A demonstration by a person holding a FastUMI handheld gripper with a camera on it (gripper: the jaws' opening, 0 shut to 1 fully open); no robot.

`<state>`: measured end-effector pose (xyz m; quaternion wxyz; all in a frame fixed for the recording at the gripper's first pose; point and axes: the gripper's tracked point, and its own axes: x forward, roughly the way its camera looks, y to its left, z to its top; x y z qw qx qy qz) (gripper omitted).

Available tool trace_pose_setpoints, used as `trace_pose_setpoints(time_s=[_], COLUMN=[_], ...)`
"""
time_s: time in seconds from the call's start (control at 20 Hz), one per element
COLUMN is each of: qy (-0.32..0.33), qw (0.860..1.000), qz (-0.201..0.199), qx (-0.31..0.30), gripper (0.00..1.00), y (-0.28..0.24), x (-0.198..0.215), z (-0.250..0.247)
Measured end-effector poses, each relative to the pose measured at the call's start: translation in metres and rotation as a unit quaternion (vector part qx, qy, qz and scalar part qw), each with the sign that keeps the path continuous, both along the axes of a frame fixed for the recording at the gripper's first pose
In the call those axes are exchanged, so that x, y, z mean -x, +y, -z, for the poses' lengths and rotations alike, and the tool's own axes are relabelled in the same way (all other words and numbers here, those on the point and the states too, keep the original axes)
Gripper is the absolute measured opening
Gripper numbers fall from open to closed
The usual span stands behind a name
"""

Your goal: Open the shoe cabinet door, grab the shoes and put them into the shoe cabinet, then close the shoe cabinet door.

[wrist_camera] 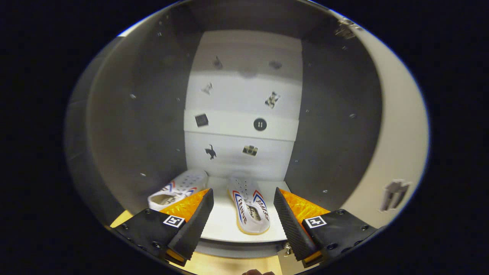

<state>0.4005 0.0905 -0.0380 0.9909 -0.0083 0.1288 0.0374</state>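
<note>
We are looking into a compartment with dark side walls [145,114] studded with small pale pegs or holes, and a white back panel [244,99] carrying small dark stickers [259,124]. Light is falling on the middle of the panel, while its top is lying in shadow. A white shelf floor [225,223] is running along the bottom. A cream surface [397,126] is curving past the right wall. Yellowish wooden flooring [229,265] is showing below the shelf edge.
</note>
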Motion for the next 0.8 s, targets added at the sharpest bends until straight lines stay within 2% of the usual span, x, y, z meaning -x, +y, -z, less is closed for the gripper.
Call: trace_pose_setpoints(time_s=[0.15, 0.35, 0.8], qy=[-0.052, -0.086, -0.113], qw=[0.999, 0.996, 0.993], qz=[-0.012, -0.02, 0.005], qx=[-0.005, -0.029, -0.038], gripper=[0.98, 0.98, 0.98], y=[-0.004, -0.008, -0.069], x=[0.072, 0.156, 0.294], z=[-0.035, -0.057, -0.064])
